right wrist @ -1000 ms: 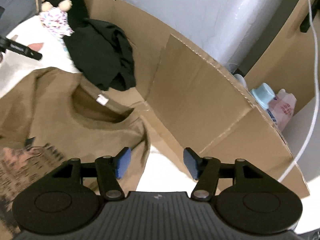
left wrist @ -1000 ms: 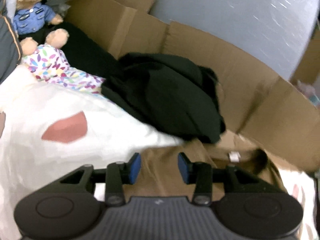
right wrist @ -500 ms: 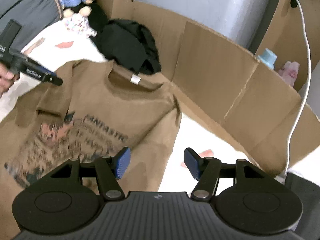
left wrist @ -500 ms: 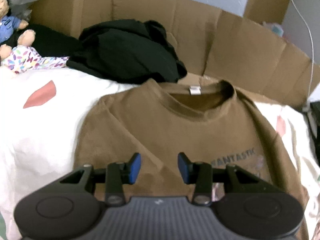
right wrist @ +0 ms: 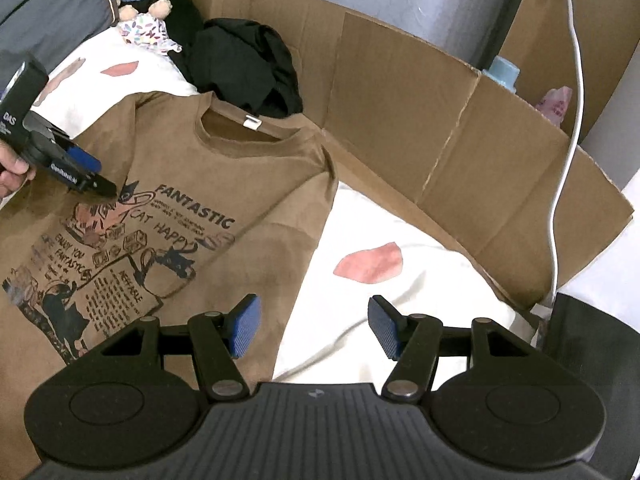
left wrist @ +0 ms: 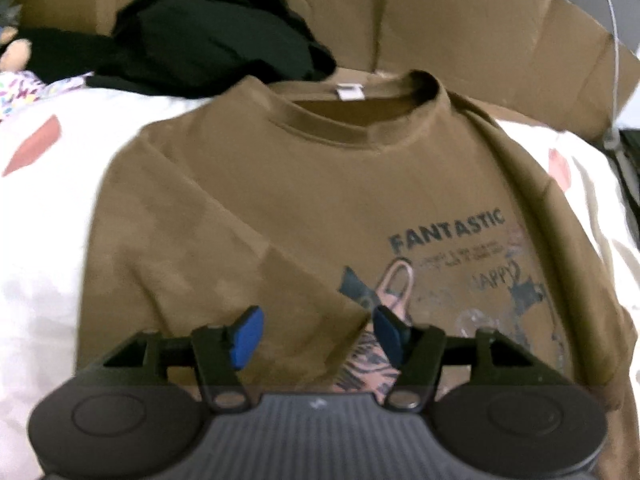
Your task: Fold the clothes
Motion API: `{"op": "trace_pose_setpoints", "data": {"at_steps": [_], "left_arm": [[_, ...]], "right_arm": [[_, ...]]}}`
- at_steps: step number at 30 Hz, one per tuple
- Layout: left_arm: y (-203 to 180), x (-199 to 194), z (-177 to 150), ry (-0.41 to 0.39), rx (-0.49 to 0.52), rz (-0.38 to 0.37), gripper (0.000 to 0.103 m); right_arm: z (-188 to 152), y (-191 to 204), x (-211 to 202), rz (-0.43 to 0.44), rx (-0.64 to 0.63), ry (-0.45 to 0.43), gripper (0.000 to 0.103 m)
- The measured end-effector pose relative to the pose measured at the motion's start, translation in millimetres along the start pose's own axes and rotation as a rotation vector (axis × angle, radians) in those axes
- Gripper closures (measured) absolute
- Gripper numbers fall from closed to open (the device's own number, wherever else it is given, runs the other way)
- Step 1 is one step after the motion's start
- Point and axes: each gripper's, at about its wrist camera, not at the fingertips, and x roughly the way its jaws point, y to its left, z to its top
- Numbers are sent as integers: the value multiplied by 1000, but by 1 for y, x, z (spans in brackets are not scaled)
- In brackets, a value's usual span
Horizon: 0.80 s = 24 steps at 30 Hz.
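The brown printed cotton T-shirt [right wrist: 168,208] lies flat on the white bedsheet [right wrist: 400,280], collar far, left gripper [left wrist: 316,334] opening empty over its left half, right gripper [right wrist: 314,326] apart, empty at its right edge.

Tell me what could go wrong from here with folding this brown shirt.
The brown T-shirt has one sleeve already doubled across its front, so a fold now could trap creases. The black garment lies right beside the collar and might get dragged along. The left gripper, jaws opening and empty, hovers mid-shirt, away from any edge.
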Motion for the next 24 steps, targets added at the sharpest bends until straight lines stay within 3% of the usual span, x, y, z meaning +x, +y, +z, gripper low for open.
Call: {"op": "trace_pose_setpoints", "data": {"at_steps": [4,7,13,14,17,24], "left_arm": [[-6,0,-2,-38,9,-36,40],[-12,5,-4,-43,40,-6,44],[-4,11,-6,-42,-2,26,73],[-2,11,-5,-42,-3,22,84],[6,7,-3,-39,-14,10,96],[32,-19,3,-83,-48,14,99]], "right_arm": [[-5,-1,5,1,-7,13,39],[-9,0,10,-1,-17,26,39],[-13,2,16,2,-29,38,39],[-13,2,17,3,-31,41,39],[-14,4,18,6,-40,46,39],[-14,8,20,9,-45,60,39]]}}
